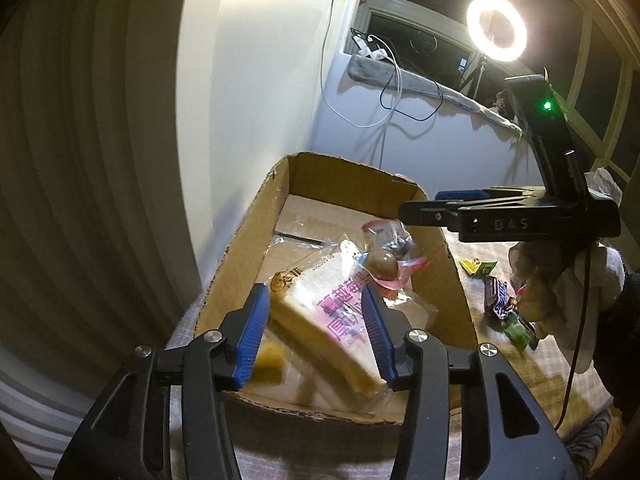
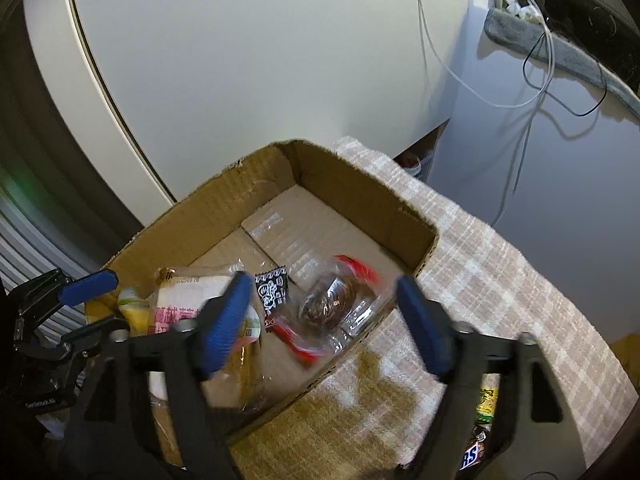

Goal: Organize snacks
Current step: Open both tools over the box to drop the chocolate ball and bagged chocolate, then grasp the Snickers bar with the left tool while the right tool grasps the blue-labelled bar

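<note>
— Two tools over one box — what is the state of play?

— Both hang above the open brown cardboard box [image 2: 352,196] on the checked-cloth bench [image 2: 500,264]. The left tool [image 1: 316,332] stands half-wide, its blue pads either side of the clear-wrapped sliced bread packet [image 1: 320,320], not visibly pressing on it. The right tool [image 2: 320,320] is spread wide and empty over a clear-and-red wrapped round chocolate snack [image 2: 332,304] lying in the box.

— And doing the step well?

— Probably a release: lift each tool straight up so the pads don't snag the wrappers. More wrapped candy bars [image 1: 500,300] wait on the bench beside the box — approach those low, jaws wide.
</note>
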Demonstrator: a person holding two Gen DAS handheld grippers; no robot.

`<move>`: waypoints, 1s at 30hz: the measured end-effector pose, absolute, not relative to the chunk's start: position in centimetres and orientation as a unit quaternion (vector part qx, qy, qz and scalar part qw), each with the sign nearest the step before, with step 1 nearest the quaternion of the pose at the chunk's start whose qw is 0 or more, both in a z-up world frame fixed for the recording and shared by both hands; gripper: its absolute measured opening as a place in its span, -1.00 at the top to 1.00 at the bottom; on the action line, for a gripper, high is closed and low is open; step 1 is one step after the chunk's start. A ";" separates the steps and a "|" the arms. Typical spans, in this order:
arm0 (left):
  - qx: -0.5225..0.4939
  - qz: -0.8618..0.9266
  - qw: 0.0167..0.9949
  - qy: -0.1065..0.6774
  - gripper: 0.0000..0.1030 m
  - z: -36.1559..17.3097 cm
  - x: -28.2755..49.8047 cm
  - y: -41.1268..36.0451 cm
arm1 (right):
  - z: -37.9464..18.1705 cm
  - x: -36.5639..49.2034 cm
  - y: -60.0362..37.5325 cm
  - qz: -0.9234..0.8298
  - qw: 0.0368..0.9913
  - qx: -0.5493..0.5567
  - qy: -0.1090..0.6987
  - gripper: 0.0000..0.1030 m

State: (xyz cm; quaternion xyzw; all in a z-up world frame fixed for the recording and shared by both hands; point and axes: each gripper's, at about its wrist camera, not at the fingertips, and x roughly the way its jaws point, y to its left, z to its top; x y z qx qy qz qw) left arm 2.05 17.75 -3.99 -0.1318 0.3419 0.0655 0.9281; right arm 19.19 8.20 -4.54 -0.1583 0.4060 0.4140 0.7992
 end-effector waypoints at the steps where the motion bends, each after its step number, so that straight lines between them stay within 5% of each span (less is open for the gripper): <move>1: -0.133 0.066 0.928 0.341 -0.02 -4.0 2.0 17.8 | -4.5 19.2 8.1 0.414 0.799 -0.157 0.406 -0.72; 30: -0.121 0.010 0.936 0.329 -0.03 -2.0 2.1 12.1 | -0.7 17.3 -5.9 0.362 0.832 -0.112 0.405 -0.74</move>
